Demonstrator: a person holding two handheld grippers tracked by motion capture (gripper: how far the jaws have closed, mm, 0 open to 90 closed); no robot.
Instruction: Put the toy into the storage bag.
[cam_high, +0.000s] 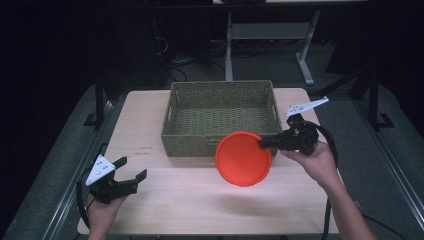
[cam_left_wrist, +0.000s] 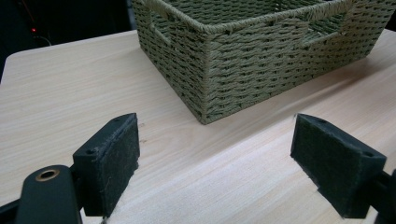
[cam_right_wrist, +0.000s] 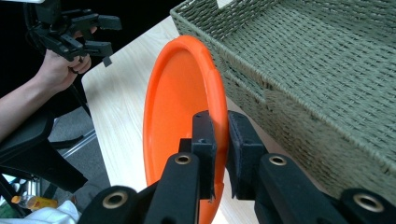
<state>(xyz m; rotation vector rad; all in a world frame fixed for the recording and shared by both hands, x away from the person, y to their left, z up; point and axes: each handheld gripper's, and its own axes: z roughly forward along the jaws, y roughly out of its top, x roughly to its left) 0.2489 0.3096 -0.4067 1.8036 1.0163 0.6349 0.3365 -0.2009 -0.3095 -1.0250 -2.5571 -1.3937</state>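
Gripping an orange plate (cam_high: 243, 158) by its right rim, right gripper (cam_high: 266, 142) with jaws closed tight on the edge, plate tilted up off the table (cam_high: 200, 200) and casting a soft shadow below. Overlapping the front wall of the woven basket (cam_high: 220, 117) in the high view, so part of that wall hidden behind the plate; contact between plate and basket hard to judge. Basket interior apparently bare, far corners dim. Left gripper (cam_high: 134, 169) held low at the near left corner of the table, jaws spread wide, nothing between them. Left gripper view cutting off both jaw bases and the basket's top; right gripper view cropping the plate's lower edge behind the jaws. Background beyond the table too dark to read.
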